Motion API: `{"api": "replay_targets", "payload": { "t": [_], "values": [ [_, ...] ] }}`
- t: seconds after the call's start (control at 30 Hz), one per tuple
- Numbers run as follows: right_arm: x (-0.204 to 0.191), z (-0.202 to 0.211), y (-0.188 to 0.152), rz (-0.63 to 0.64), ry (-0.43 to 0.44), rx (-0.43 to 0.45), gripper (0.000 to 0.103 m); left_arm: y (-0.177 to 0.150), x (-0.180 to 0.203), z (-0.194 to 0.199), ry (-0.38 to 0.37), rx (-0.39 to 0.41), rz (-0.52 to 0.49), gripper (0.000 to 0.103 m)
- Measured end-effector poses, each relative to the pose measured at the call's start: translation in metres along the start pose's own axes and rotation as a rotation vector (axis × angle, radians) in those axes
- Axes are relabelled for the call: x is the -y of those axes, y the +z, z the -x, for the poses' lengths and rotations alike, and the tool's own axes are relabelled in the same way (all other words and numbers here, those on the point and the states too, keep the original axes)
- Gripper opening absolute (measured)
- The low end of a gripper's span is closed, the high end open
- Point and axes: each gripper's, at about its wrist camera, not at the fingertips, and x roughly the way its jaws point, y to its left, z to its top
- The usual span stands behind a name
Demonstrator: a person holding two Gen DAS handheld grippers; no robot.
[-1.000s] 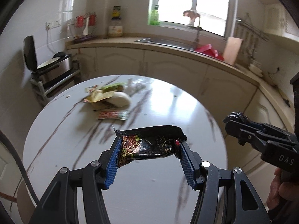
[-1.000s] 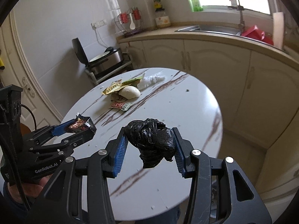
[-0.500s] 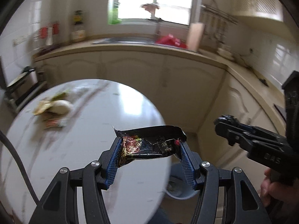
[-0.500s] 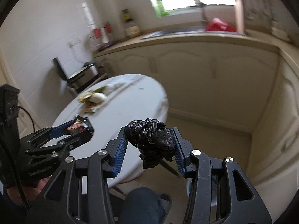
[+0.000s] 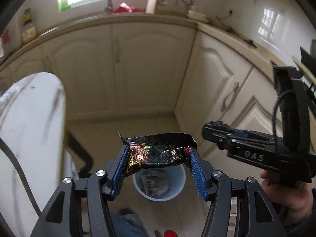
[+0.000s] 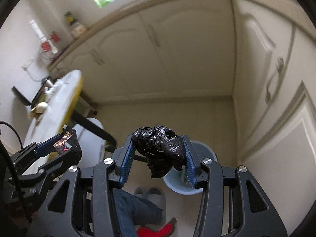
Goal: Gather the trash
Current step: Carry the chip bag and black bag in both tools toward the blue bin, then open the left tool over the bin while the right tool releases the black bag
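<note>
My left gripper point(image 5: 158, 154) is shut on a black snack wrapper point(image 5: 156, 154) with red and gold print, held above a pale blue bin point(image 5: 159, 183) on the floor. That bin has crumpled packaging inside. My right gripper point(image 6: 159, 150) is shut on a crumpled black plastic bag point(image 6: 160, 150); the blue bin point(image 6: 177, 185) lies below and behind it, partly hidden. The right gripper point(image 5: 215, 128) also shows at the right of the left wrist view, held by a hand. The left gripper point(image 6: 67, 138) with its wrapper point(image 6: 63, 142) shows at the left of the right wrist view.
The round white table point(image 5: 33, 122) stands at the left, with leftover wrappers point(image 6: 39, 108) on its far side. Cream cabinets point(image 5: 118, 69) wrap the corner behind the bin. A person's leg in jeans point(image 6: 136, 207) and grey slippers point(image 6: 150, 193) are on the tiled floor.
Both grippers have swung right off the table and tilted down toward the floor, each carrying its load. The blue bin has come into view below them.
</note>
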Motion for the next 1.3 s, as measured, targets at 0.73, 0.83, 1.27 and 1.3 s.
{"api": "replay_targets", "payload": {
  "t": [0.73, 0.83, 1.27, 1.3],
  "values": [
    [0.091, -0.149, -0.032, -0.228, -0.02, -0.285, 0.048, 0.024, -0.04, -0.222, -0.044, -0.357, 0.05, 0.066],
    [0.096, -0.158, -0.032, -0.251, -0.026, -0.3, 0.061, 0.026, -0.042, -0.235, -0.034, -0.366, 0.048, 0.07],
    [0.099, -0.145, -0.032, -0.306, -0.065, -0.257, 0.103, 0.026, -0.023, -0.211, 0.036, -0.303, 0.001, 0.087],
    [0.097, -0.142, -0.031, -0.303, -0.075, -0.254, 0.103, 0.026, -0.02, -0.207, 0.042, -0.293, -0.005, 0.087]
  ]
}}
